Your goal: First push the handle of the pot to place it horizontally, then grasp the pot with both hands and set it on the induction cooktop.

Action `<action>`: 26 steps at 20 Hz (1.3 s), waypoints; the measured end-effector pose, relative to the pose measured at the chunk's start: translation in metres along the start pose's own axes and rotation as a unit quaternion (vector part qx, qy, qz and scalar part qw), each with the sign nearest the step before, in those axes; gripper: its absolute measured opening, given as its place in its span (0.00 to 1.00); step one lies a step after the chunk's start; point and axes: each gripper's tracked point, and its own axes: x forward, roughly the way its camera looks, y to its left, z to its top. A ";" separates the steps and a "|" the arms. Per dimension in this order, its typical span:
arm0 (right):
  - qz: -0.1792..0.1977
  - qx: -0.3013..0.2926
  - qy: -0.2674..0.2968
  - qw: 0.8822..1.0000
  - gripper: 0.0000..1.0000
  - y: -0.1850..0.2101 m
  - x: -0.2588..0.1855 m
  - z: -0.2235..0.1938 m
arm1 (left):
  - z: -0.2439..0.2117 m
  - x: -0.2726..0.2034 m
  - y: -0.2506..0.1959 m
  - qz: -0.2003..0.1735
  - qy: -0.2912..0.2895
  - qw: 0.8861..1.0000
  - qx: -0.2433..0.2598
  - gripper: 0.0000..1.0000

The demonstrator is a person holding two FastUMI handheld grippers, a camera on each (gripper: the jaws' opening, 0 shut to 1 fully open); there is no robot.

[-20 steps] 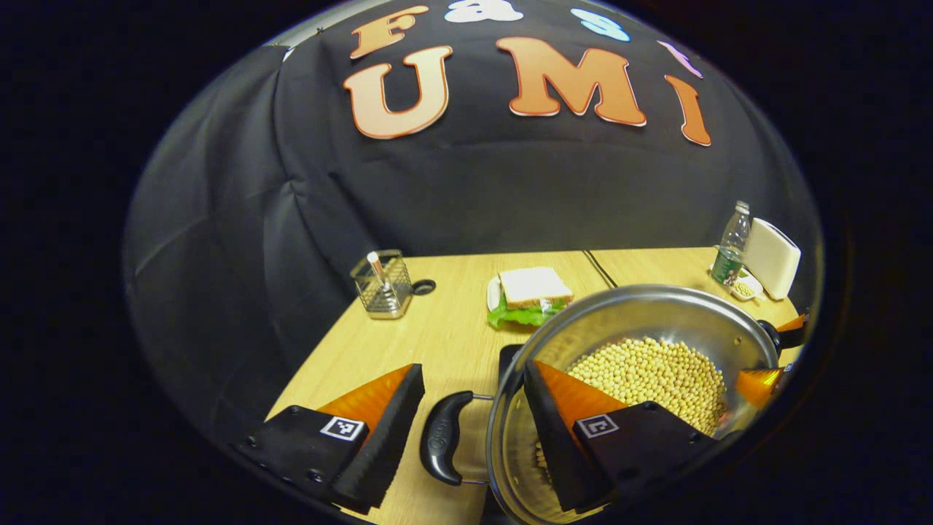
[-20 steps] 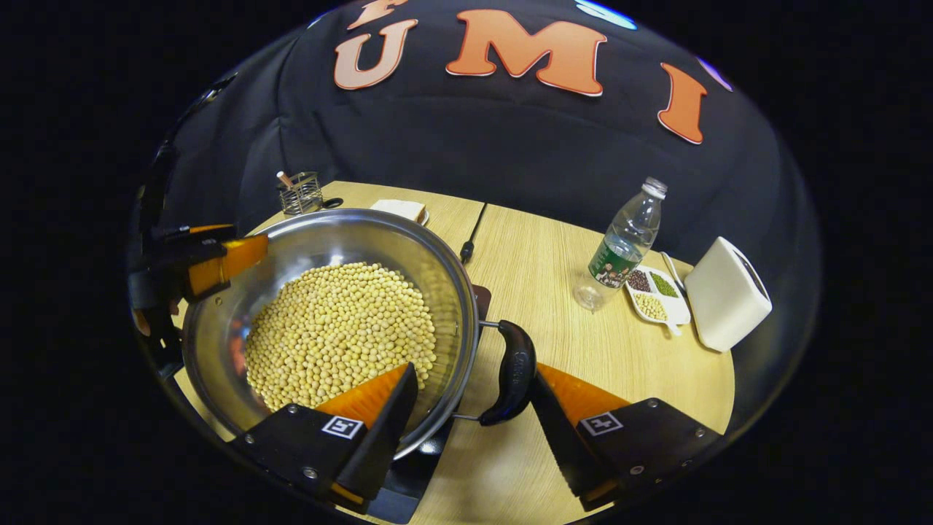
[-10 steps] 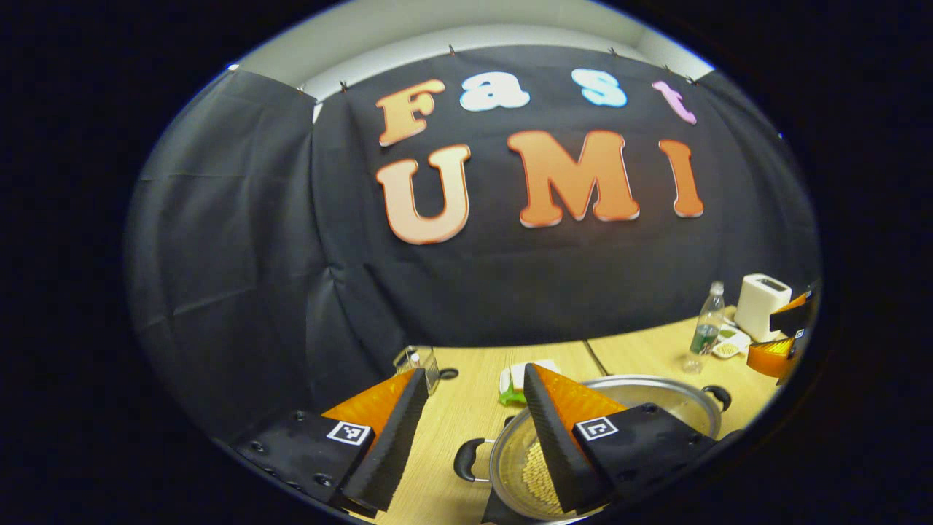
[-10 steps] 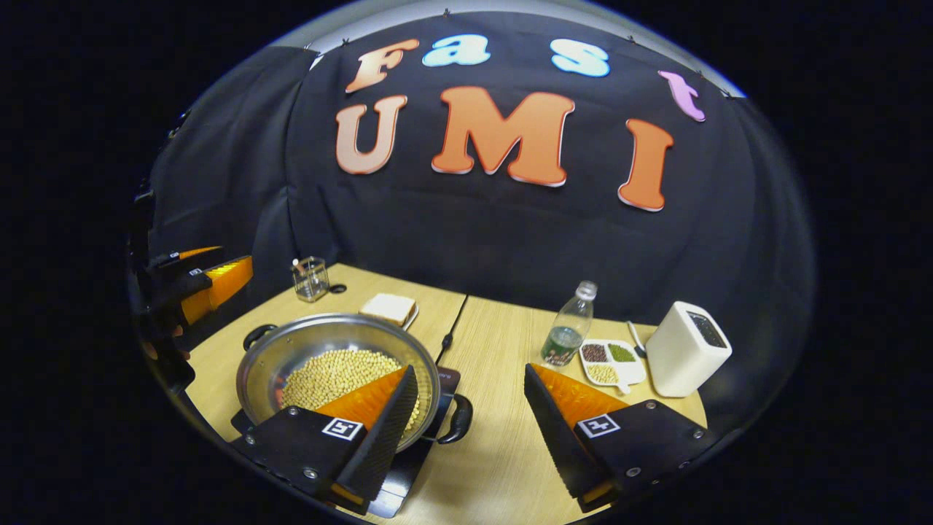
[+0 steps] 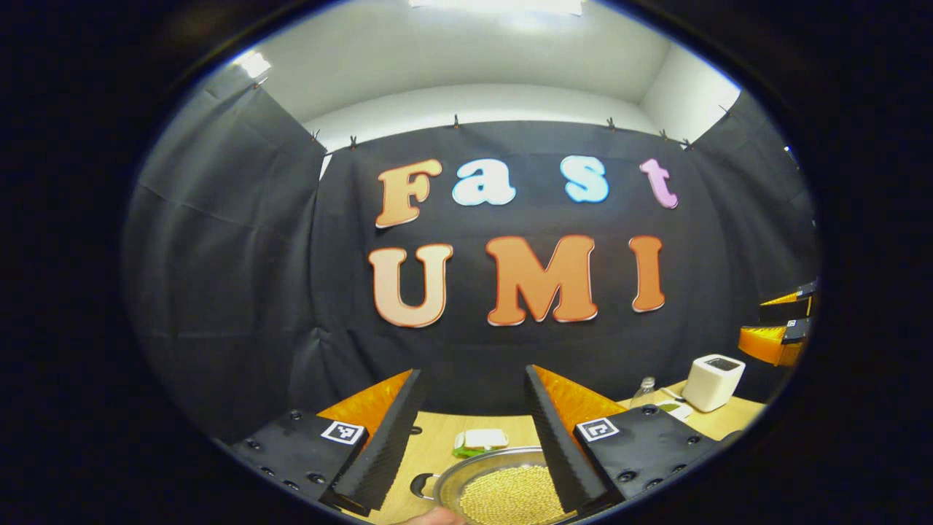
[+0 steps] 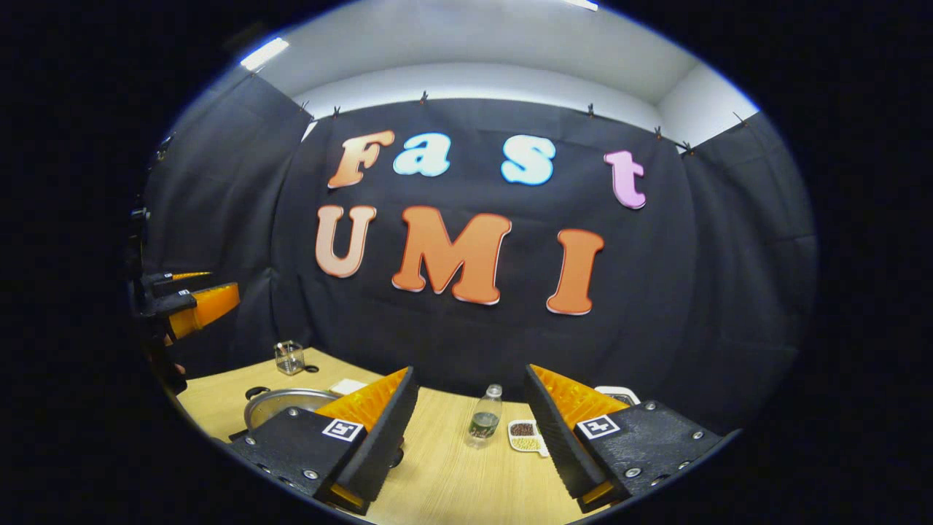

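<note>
Left gripper (image 5: 470, 430) hangs high, jaws spread and empty; right gripper (image 6: 470, 426) likewise, gripping nothing. Down on the table (image 6: 466, 488) the pot (image 5: 503, 488) of beans sits free of both, apparently set on the cooktop, job looking finished.

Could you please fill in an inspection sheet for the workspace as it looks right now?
Surface: light wooden table, with a seam across it.
Job's things: steel pot of beans with a dark side handle; whether it rests on the cooktop cannot be told from here.
Clutter: sandwich, plastic bottle, divided dish of beans, white box, wire utensil holder.
Grippers: left gripper open, raised above the pot; right gripper open, raised above the table; neither holds anything.
Cables: nothing seen.
Surroundings: black cloth booth wall, white ceiling above.
</note>
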 end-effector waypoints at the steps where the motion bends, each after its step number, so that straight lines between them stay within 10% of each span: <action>1: -0.001 0.002 -0.011 1.000 0.91 -0.010 -0.009 0.013 | 0.012 -0.008 -0.007 -0.005 -0.011 1.000 -0.002 0.96; 15: -0.062 -0.009 -0.090 0.994 0.92 -0.170 -0.107 0.097 | 0.132 -0.080 -0.058 0.003 -0.088 0.996 -0.008 1.00; 26: -0.035 -0.006 -0.131 0.991 0.92 -0.222 -0.126 0.091 | 0.101 -0.093 -0.045 0.039 -0.062 0.996 -0.052 0.99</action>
